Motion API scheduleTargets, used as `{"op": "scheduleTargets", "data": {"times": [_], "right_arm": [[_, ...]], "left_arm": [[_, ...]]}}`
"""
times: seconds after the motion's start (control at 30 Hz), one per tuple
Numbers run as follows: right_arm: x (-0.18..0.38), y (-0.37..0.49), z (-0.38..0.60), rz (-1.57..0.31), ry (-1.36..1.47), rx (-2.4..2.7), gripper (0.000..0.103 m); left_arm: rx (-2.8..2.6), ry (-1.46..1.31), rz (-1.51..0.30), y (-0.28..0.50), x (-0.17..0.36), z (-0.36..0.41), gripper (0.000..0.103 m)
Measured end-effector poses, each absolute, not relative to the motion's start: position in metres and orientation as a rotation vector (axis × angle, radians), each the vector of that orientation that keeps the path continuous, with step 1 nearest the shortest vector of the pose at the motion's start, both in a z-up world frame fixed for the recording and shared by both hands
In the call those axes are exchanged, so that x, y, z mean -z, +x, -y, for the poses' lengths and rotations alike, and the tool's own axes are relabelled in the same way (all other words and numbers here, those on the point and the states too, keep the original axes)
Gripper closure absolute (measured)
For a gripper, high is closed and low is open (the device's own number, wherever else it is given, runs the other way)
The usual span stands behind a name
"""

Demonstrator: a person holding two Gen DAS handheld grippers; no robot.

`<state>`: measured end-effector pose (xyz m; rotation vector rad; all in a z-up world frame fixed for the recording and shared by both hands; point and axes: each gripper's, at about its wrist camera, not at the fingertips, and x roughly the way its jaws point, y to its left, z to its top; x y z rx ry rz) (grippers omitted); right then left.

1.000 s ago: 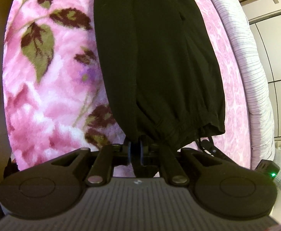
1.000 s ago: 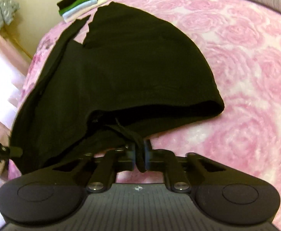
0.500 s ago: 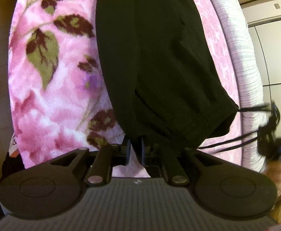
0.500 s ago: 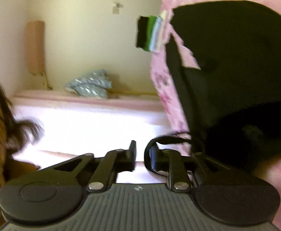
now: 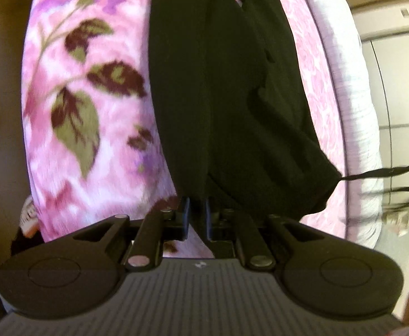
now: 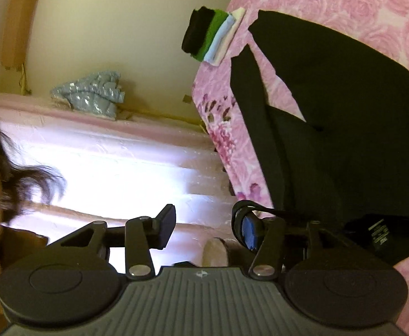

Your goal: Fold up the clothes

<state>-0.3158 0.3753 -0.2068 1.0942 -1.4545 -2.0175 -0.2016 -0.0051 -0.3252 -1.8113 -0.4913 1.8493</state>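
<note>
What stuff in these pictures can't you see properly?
- Black pants: the top edge of the left wrist view cuts off the far end.
- Label on the pants, right wrist view: print too small to read.
- Person's hair, right wrist view: blurred, cut off by the left edge.

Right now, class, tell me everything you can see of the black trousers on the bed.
The black trousers are plain, matte, soft knit, lying lengthwise on the pink blanket, legs side by side with a gap between them at the far end. The left gripper pinches the waist edge. A drawstring trails from the waistband and loops round one finger of the open right gripper. A label shows inside the waist.
</note>
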Motion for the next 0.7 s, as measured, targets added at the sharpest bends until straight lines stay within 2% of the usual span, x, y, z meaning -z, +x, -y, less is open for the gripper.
{"op": "scheduleTargets", "data": {"times": [0.03, 0.1, 0.27, 0.4, 0.57, 0.7], "right_arm": [[0.2, -0.315, -0.376, 1.451, 1.095, 2.029, 0.049], [0.185, -0.326, -0.373, 1.412, 1.113, 2.065, 0.041], [0.148, -0.371, -0.352, 1.207, 1.304, 2.149, 0.039], [0.132, -0.391, -0.344, 1.13, 1.294, 2.217, 0.036], [0.175, -0.381, -0.351, 1.204, 1.463, 2.294, 0.036], [0.241, -0.337, -0.374, 1.388, 1.703, 2.347, 0.036]], "left_arm": [[-1.847, -1.804, 0.469, -0.205, 0.324, 0.004, 0.096], [-1.842, -1.799, 0.452, -0.212, 0.321, 0.005, 0.096], [-1.822, -1.779, 0.444, -0.225, 0.315, 0.006, 0.096], [-1.804, -1.778, 0.44, -0.232, 0.317, 0.005, 0.096], [-1.808, -1.799, 0.436, -0.232, 0.325, 0.009, 0.093], [-1.767, -1.817, 0.401, -0.222, 0.326, 0.007, 0.092]]}}
